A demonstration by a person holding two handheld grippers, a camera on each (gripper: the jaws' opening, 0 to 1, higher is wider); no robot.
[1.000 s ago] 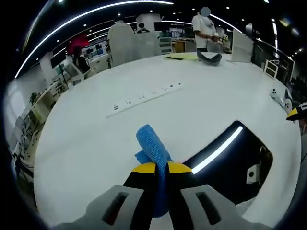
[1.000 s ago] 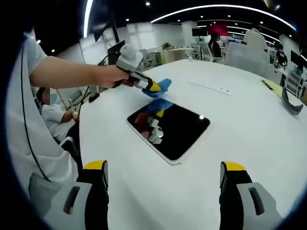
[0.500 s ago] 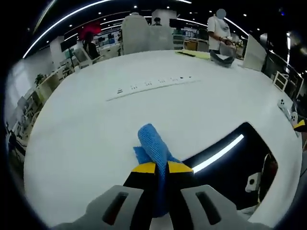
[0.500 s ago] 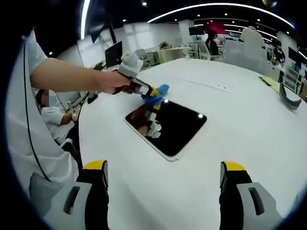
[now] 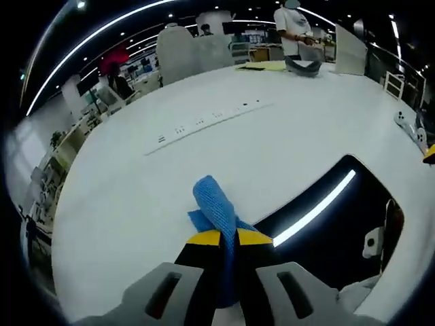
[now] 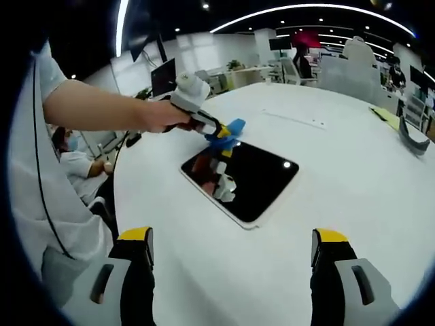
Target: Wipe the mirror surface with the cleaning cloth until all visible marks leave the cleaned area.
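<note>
Clamping one blue cloth (image 5: 216, 210), left gripper (image 5: 229, 238) sits by one mirror (image 6: 246, 178) — right gripper (image 6: 231, 246) spread wide, w/ nothing held.

Big white round worktop (image 5: 136, 183) fills foreground. Long white power strip (image 5: 207, 122) runs across it. Open-plan office behind: dark ceiling, curved light strips (image 6: 306, 10), desks, monitor (image 6: 163, 76), white chairs (image 5: 175, 58).

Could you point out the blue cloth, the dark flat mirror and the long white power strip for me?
Blue mesh cleaning cloth (image 5: 214, 204), left gripper view: its bunched tip.
Dark rectangular mirror (image 6: 255, 182), right gripper view: bare glass.
Long white power strip (image 5: 211, 122), left gripper view: its middle.
</note>
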